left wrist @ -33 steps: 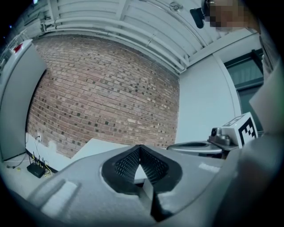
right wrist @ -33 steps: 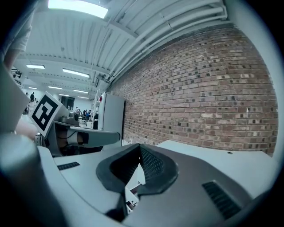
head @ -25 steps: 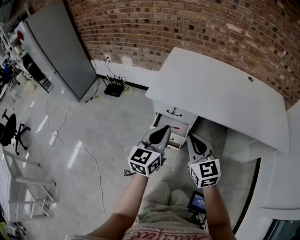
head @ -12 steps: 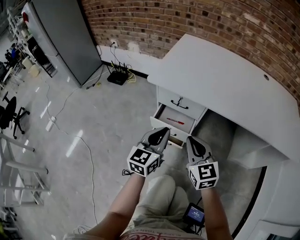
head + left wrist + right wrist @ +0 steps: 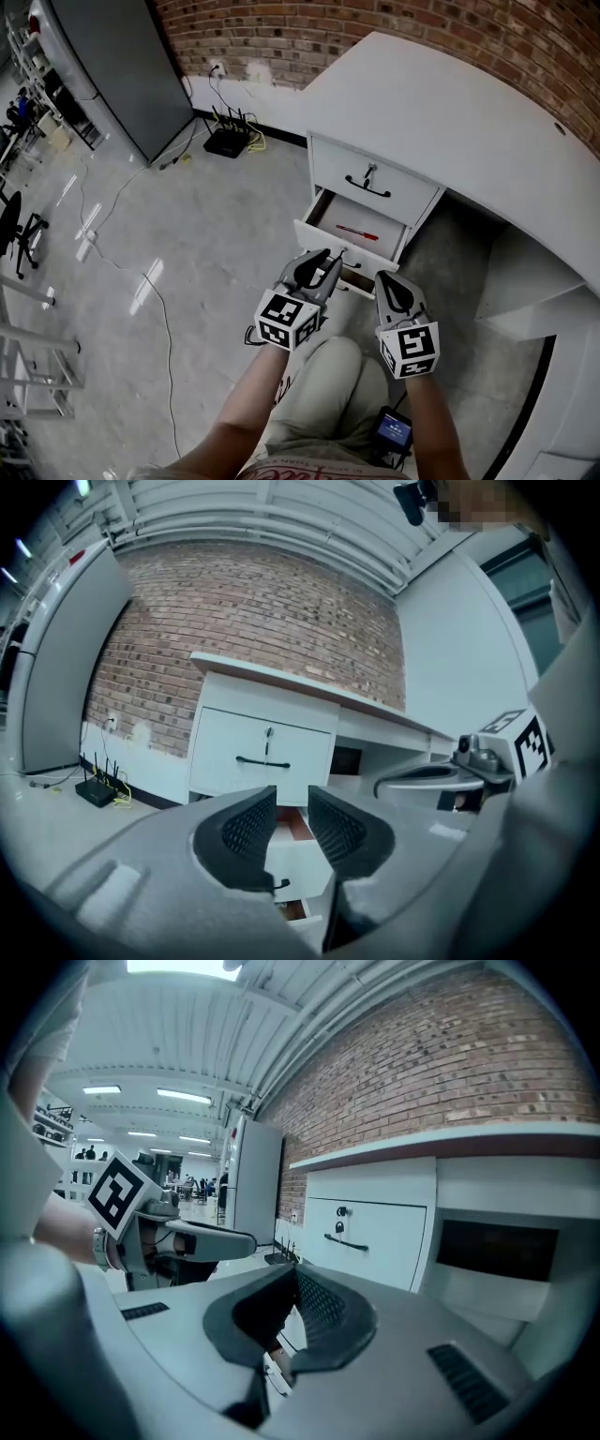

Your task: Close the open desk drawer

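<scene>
No word or number can be read anywhere: the cubes (image 5: 291,322) on the left gripper (image 5: 317,261) and right gripper (image 5: 391,281) carry only black-and-white square patterns, and the print on the shirt (image 5: 319,468) is too blurred.

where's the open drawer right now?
Head view, just right of centre: the open drawer sticks out of the white desk, directly under the closed top drawer, with a red pen lying inside.
</scene>
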A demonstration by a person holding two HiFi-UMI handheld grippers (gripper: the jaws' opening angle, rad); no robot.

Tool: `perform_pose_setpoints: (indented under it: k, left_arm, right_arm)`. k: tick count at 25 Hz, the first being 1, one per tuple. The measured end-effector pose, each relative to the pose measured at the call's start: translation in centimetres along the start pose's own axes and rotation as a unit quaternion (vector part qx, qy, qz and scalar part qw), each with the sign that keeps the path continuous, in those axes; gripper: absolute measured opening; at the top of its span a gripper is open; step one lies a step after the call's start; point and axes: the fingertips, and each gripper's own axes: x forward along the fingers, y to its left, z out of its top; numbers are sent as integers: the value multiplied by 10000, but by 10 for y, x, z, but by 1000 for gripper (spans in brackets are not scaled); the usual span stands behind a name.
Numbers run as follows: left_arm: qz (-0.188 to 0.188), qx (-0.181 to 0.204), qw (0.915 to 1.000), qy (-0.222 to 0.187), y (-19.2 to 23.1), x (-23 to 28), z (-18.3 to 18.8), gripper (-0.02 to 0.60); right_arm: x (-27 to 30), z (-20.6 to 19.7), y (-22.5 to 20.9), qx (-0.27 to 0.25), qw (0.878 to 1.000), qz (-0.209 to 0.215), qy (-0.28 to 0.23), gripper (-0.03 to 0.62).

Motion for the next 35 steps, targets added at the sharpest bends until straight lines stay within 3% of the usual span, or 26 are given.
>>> perform_pose_setpoints:
  k: [7, 16, 21, 28, 35]
  left_arm:
    - [122, -101, 9999, -7, 19, 16, -57, 151]
    - [303, -121, 9995, -56, 35, 13, -102, 155]
    - [368, -704, 9968, 78, 45, 20, -133, 165]
    - [490, -1935, 9791, 380, 65, 38, -173, 171]
    - [396, -3434, 9374, 430, 64, 66, -196, 172]
  right_arm:
    - [25, -46, -3, -131, 9998, 10, -160, 11]
    - [34, -76, 9, -260, 9990, 18, -365, 11]
    - [33, -89, 12, -314, 9985, -48, -436, 12]
    - [28, -102, 8, -265, 9987, -196, -398, 11]
    - [34, -108, 10, -234, 9986, -245, -396, 11]
